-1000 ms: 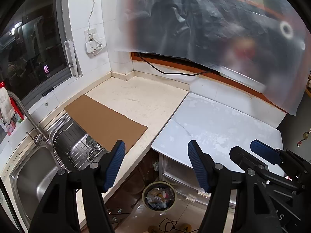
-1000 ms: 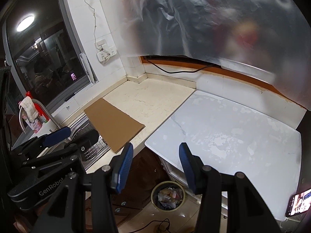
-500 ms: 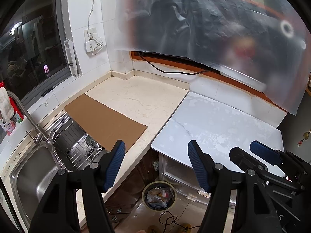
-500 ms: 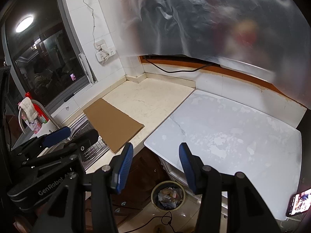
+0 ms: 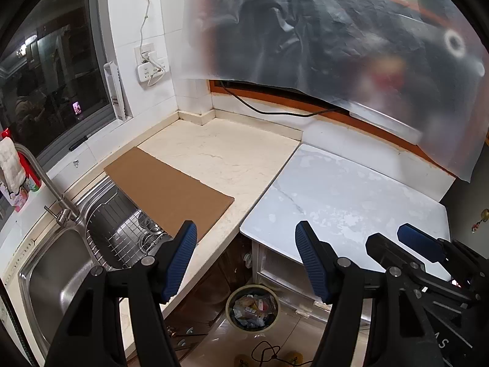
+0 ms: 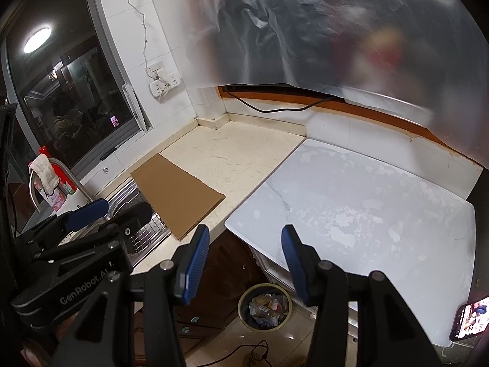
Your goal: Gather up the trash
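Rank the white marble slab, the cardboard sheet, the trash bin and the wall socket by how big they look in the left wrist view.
1. white marble slab
2. cardboard sheet
3. trash bin
4. wall socket

The socket sits farther away, so its last place is less certain.

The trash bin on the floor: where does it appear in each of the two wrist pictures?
Left wrist: the trash bin is at bottom centre, between the open blue fingers.
Right wrist: the trash bin is at bottom centre, again between the fingers.
Shared landmark: the cardboard sheet, up and left of the bin.

A home kitchen: a steel sink (image 5: 58, 278) with tap (image 5: 45, 180), stone counter (image 5: 226, 156) and tiled walls.
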The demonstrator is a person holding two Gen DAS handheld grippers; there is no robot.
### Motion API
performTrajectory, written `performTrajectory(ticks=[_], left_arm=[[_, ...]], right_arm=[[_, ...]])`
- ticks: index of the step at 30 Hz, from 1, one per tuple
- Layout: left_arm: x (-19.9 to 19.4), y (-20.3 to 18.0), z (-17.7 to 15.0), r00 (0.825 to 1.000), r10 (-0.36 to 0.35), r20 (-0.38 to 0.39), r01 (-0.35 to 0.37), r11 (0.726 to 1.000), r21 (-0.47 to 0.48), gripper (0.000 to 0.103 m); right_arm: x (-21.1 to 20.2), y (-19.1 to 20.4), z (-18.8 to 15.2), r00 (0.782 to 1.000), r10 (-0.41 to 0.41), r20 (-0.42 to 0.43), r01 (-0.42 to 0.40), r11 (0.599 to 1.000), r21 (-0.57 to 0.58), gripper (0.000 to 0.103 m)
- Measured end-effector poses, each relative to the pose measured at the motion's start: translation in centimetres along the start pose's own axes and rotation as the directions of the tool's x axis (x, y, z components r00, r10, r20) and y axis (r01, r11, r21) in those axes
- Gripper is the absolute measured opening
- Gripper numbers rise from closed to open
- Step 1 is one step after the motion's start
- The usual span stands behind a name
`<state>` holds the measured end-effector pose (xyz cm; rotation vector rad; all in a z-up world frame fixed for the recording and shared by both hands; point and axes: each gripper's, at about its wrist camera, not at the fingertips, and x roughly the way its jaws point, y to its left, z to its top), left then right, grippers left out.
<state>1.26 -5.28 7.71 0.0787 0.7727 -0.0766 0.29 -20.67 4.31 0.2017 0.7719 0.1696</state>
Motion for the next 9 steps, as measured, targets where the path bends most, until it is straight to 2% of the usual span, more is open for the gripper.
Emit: performTrajectory(ticks=[9], left_arm=[[0.0,-0.7,-0.4,1.000,0.010,-0.016,-0.010,1.000,0.006,0.065]], right_arm=[[0.0,-1.4,-0.4,1.000,0.010,-0.010,-0.009,1.000,0.018,0.050]])
